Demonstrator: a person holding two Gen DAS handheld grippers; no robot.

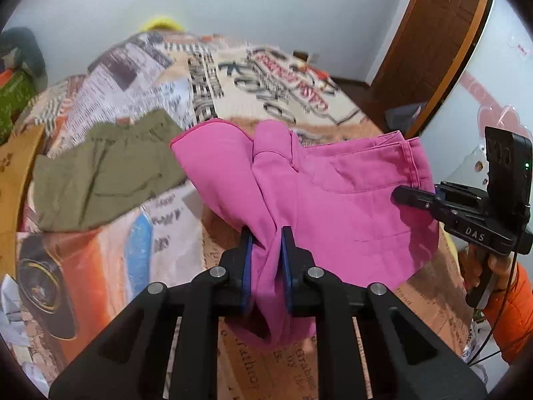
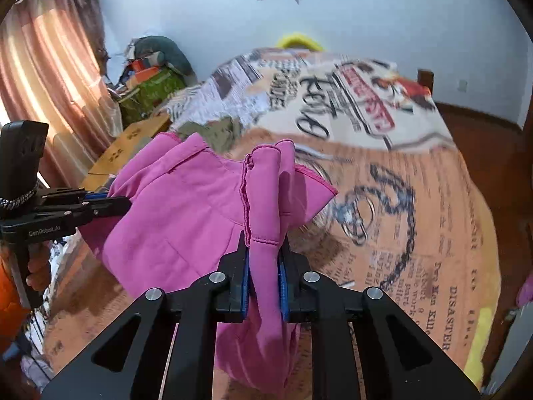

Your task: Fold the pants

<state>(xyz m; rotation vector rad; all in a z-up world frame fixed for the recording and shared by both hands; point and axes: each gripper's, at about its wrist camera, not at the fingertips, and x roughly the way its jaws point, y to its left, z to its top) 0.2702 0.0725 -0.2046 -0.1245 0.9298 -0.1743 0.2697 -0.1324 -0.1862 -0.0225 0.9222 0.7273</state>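
Left wrist view: the pink pants (image 1: 319,196) hang bunched above a bed, held up off it by both tools. The left tongs (image 1: 266,250) are clenched on a thick fold of the pink cloth, which is pinched between the blue pads (image 1: 247,266) and spills out below them. To the right, the right tongs (image 1: 404,196) reach in from the side and bite the hemmed edge of the same garment; a hand in an orange sleeve (image 1: 509,303) grips that tool's handle.

In the right wrist view the right tongs (image 2: 265,266) are likewise clamped on a rolled, stitched band of the pink pants (image 2: 186,206), and the left tongs (image 2: 116,205) pinch the cloth's far left edge.

Under the pants lies the bed's cover (image 1: 133,233), printed with newspaper text, pictures and a large chain drawing. A pair of olive green shorts (image 1: 106,173) lies flat on it to the left, apart from the pink cloth. Beyond the bed stand a pale wall (image 1: 266,6), a brown wooden door (image 1: 433,33), pinkish curtains (image 2: 43,76) and a pile of bags and boxes (image 2: 150,76) in the corner.
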